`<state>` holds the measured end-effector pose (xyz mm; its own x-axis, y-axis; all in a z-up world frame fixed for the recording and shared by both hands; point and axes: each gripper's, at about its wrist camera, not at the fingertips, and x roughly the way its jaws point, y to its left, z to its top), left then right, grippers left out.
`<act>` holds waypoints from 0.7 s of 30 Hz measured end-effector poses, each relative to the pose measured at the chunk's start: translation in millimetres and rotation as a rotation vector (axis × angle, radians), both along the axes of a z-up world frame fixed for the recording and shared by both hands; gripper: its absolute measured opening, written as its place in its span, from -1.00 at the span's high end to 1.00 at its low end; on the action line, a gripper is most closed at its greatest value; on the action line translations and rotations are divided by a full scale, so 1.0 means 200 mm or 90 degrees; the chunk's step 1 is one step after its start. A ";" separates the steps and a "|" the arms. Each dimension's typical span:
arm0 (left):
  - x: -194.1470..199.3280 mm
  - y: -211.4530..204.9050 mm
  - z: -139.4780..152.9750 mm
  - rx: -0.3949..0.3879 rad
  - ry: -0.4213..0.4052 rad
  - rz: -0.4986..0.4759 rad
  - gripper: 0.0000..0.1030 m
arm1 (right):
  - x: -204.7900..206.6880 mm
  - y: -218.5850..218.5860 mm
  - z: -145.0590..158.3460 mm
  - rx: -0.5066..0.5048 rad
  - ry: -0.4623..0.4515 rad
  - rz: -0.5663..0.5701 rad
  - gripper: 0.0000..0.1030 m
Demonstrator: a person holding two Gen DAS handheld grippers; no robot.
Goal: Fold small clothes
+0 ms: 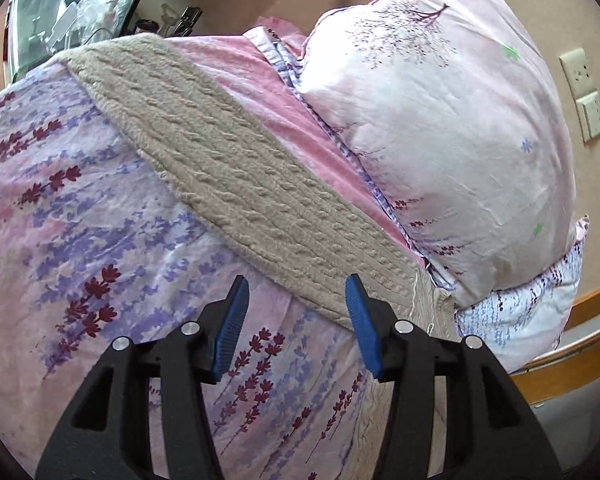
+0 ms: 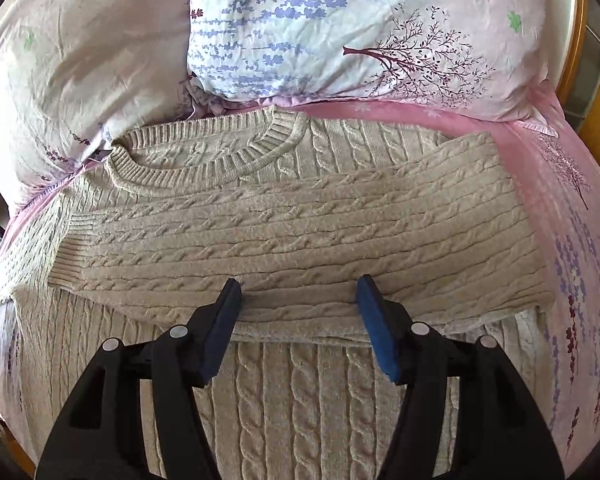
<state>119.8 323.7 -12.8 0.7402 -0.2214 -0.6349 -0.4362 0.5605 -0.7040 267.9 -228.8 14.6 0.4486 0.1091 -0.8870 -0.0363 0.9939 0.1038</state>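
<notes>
A beige cable-knit sweater [image 2: 292,392] lies flat on a floral bedspread, collar [image 2: 204,156] toward the pillows. One sleeve [image 2: 300,240] is folded across the chest. My right gripper [image 2: 298,292] is open and empty, just above the sleeve's lower edge. In the left wrist view the other sleeve [image 1: 236,176] stretches diagonally across the bedspread. My left gripper [image 1: 296,292] is open and empty, hovering at the near edge of that sleeve where it joins the body.
Pink-and-lavender floral bedspread [image 1: 80,220] covers the bed. Large pillows [image 1: 440,128] lie against the headboard, also in the right wrist view [image 2: 320,32]. A wooden bed rail [image 1: 572,356] and wall sockets [image 1: 584,96] are at right. A cluttered table [image 1: 76,8] is far left.
</notes>
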 end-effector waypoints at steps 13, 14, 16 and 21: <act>0.05 0.14 -0.09 -0.071 -0.012 0.137 0.20 | -0.02 -0.03 0.03 0.028 0.003 -0.002 -0.22; 0.06 0.15 -0.09 -0.069 -0.012 0.144 0.30 | -0.02 -0.03 0.03 0.033 0.004 -0.002 -0.22; 0.08 0.16 -0.11 -0.077 -0.014 0.142 0.70 | -0.03 -0.05 0.04 0.050 0.007 -0.005 -0.22; 0.11 0.08 0.00 -0.061 -0.073 0.127 0.85 | -0.04 -0.12 0.07 0.104 0.014 -0.021 -0.22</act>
